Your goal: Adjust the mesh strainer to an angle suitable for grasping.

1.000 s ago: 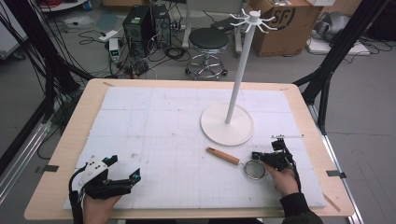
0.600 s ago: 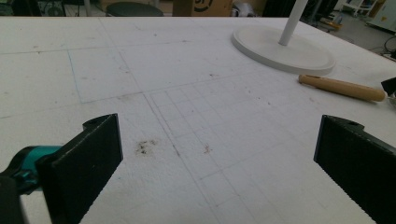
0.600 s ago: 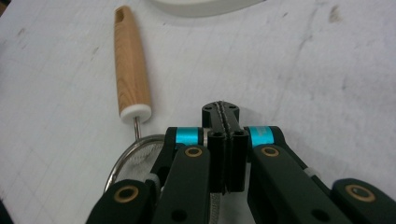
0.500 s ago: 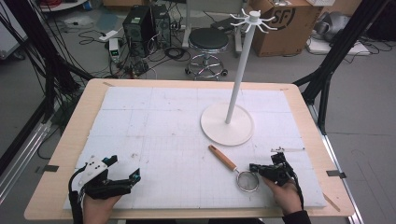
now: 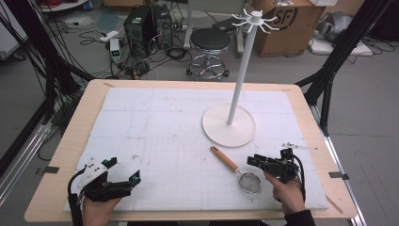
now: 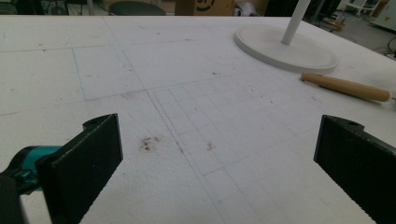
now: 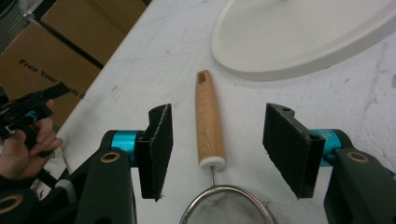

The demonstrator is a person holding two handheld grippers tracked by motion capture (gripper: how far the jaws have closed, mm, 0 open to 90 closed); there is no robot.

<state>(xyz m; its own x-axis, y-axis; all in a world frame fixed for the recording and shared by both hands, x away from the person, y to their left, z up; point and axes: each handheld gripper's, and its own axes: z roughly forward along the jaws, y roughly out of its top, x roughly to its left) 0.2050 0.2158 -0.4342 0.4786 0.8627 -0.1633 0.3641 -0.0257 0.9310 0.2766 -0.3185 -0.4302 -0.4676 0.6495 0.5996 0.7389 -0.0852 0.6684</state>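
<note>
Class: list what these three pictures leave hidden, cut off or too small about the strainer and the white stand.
- Strainer: right gripper view, bottom edge cuts off its mesh bowl.
- Strainer mesh: high view, too small.
- White stand: left gripper view, top edge cuts off the pole.
- Stand's hooks: high view, too small to count.

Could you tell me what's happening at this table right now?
A person holds a gripping tool in each hand. The right tool is open, its jaws on either side of the wooden handle of a small mesh strainer lying on the white foam mat, not yet closed on it. The left tool rests open near the table's front left. A white hook stand stands just beyond the strainer.
</note>
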